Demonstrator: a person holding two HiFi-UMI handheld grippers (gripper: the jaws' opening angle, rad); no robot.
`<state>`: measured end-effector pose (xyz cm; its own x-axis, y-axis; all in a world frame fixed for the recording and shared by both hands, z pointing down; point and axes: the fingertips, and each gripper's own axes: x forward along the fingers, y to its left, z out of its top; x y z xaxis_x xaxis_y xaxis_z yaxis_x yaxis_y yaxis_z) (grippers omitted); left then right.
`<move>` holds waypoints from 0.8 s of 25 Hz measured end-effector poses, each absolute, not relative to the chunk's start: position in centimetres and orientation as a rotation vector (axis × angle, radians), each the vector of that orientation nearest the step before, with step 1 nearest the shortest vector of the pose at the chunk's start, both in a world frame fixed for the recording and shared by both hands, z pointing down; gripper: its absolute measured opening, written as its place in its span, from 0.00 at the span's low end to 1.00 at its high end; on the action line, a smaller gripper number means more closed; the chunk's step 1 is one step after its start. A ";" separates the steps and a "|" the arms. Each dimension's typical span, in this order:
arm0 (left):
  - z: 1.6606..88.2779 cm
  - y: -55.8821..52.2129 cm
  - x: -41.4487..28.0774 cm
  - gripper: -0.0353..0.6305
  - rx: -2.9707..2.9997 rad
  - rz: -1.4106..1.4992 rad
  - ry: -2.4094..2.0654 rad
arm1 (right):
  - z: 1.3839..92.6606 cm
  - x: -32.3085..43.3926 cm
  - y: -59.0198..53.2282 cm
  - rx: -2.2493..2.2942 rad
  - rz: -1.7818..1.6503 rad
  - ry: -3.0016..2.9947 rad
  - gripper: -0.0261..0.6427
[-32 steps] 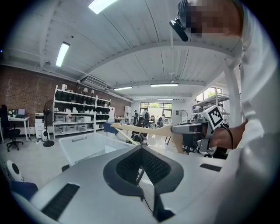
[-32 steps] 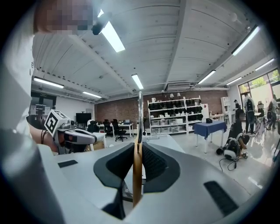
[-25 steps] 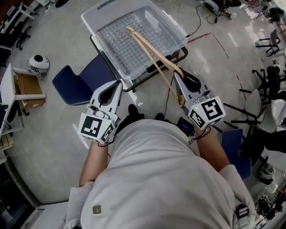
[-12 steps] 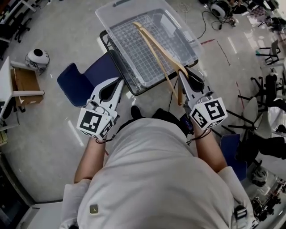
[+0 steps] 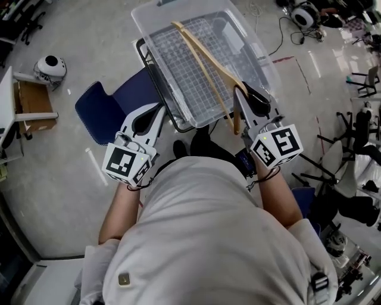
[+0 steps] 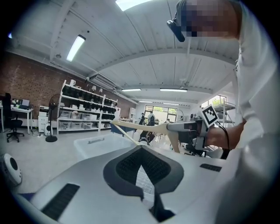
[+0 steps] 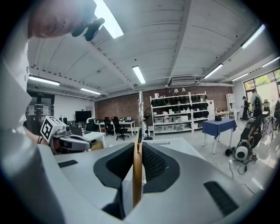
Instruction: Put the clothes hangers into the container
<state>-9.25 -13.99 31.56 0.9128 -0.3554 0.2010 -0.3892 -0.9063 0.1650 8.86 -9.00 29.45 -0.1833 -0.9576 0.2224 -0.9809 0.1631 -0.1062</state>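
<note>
hanger across container, blue chair beside

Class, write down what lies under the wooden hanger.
The clear container, apparently empty, with a wire rack showing through its floor. The hanger, clamped in the right gripper, covers a thin strip.

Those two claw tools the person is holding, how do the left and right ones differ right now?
The right gripper is clamped on a wooden hanger; the left gripper holds nothing, jaws together. The right gripper's hanger stretches over the clear container; the left gripper stops short of it. Both are white, carry a marker cube and point forward.
</note>
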 end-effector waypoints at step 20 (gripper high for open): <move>32.7 -23.8 -2.5 0.08 2.734 0.299 -0.826 | 32.2 14.7 -25.7 1.668 0.507 -2.522 0.14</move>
<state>-2.52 -23.76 32.74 0.8162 -0.5101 0.2712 -0.5656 -0.8012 0.1953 14.66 -25.68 32.21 -0.4060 -0.8812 0.2423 -0.9064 0.3543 -0.2301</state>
